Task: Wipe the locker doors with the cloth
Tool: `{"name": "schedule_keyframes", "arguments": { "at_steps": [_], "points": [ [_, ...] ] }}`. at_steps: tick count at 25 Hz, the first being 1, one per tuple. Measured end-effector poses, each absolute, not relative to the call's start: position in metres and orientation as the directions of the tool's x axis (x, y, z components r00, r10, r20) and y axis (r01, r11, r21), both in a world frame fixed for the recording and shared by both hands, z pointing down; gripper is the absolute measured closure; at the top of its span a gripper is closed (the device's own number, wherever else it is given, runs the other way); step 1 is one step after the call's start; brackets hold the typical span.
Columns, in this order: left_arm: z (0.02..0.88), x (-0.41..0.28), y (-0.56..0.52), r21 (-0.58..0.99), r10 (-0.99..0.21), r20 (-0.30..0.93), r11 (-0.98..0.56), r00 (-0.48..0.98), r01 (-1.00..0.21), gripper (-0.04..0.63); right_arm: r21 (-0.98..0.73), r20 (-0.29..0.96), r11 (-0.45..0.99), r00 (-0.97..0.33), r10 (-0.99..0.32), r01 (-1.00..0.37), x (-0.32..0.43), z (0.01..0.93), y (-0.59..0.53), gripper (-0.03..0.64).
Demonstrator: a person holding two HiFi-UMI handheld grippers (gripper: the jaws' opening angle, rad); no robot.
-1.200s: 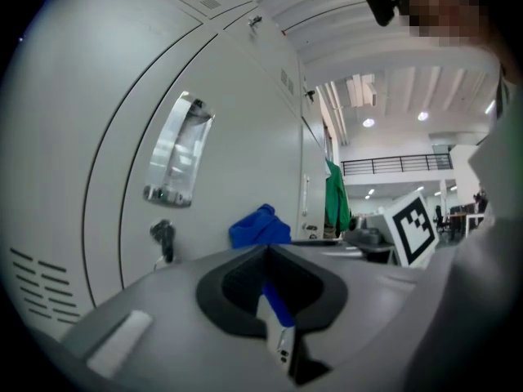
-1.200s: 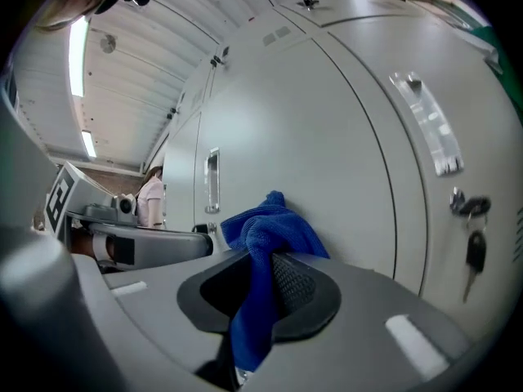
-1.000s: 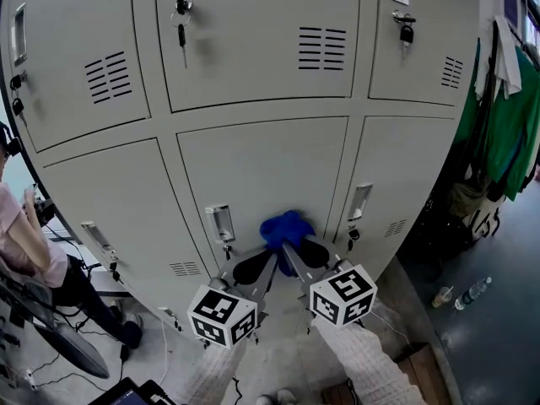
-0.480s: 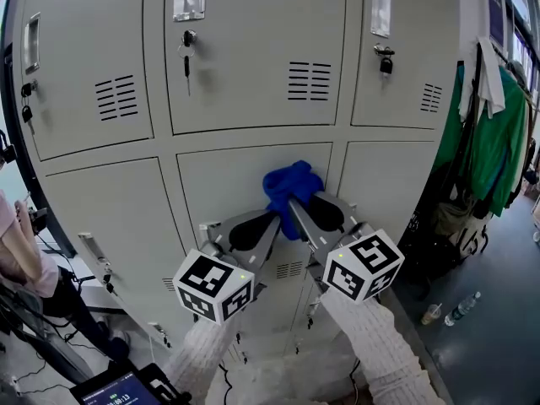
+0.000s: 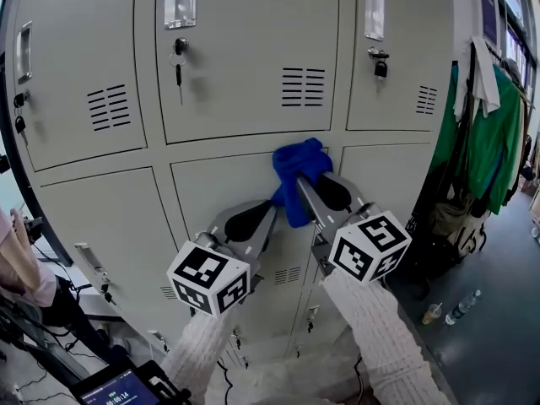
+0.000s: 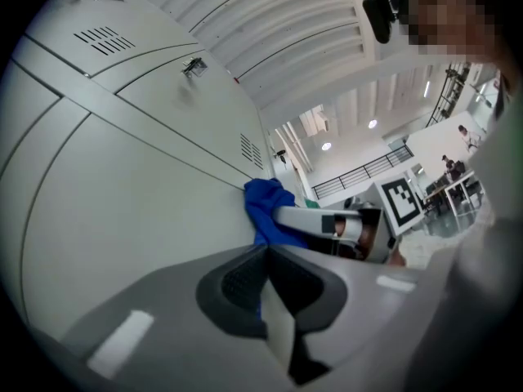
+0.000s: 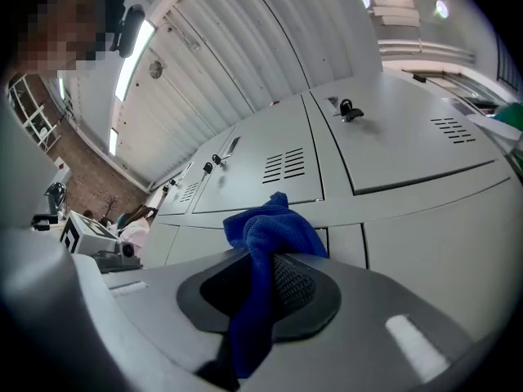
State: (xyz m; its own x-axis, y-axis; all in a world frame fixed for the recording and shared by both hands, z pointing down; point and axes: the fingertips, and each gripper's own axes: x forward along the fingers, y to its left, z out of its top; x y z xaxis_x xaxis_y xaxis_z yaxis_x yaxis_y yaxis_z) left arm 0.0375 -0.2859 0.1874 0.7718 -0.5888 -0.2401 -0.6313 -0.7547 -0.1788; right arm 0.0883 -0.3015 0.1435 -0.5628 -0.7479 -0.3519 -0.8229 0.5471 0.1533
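A blue cloth (image 5: 299,160) is bunched against the grey locker doors (image 5: 228,184), at the seam between the upper and middle rows. My right gripper (image 5: 302,182) is shut on it, and the cloth (image 7: 265,227) spills out over the black pads and hangs down between them. My left gripper (image 5: 274,211) lies just left of it with its jaws together. Its tip meets the cloth's hanging tail, and in the left gripper view a thin blue strip shows in the seam of the left gripper (image 6: 265,251). Beyond the tip sits the cloth (image 6: 263,207).
Keys (image 5: 177,57) hang in the upper middle door and a padlock (image 5: 380,67) on the upper right one. Green clothes (image 5: 494,133) hang at the right. A bottle (image 5: 460,310) and a cup (image 5: 432,313) stand on the floor. A person (image 5: 17,268) is at the left.
Both grippers and the cloth have moved up the middle door, from beside its low handle to the seam under the upper row. The cloth stays in the right gripper.
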Motion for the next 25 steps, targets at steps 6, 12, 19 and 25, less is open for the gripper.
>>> {"name": "schedule_keyframes", "arguments": {
  "at_steps": [6,12,19,25],
  "points": [
    [0.196,0.043,-0.287,-0.167,-0.580,-0.217,-0.770,0.785,-0.615,0.588,0.132,-0.364,0.550,-0.557,-0.747,-0.825,0.090,0.147,-0.302,0.560],
    [0.215,0.044,-0.290,-0.117,-0.583,-0.196,-0.785,0.789,-0.609,0.589,0.090,-0.324,0.559,-0.555,-0.766,-0.824,0.088,0.185,-0.305,0.560],
    [0.246,0.041,-0.293,-0.068,-0.599,-0.146,-0.788,0.787,-0.613,0.588,0.023,-0.272,0.568,-0.552,-0.788,-0.822,0.085,0.228,-0.308,0.560],
    [0.279,0.046,-0.291,-0.020,-0.604,-0.102,-0.793,0.791,-0.608,0.589,-0.009,-0.193,0.575,-0.563,-0.803,-0.818,0.084,0.269,-0.309,0.560]
  ]
}}
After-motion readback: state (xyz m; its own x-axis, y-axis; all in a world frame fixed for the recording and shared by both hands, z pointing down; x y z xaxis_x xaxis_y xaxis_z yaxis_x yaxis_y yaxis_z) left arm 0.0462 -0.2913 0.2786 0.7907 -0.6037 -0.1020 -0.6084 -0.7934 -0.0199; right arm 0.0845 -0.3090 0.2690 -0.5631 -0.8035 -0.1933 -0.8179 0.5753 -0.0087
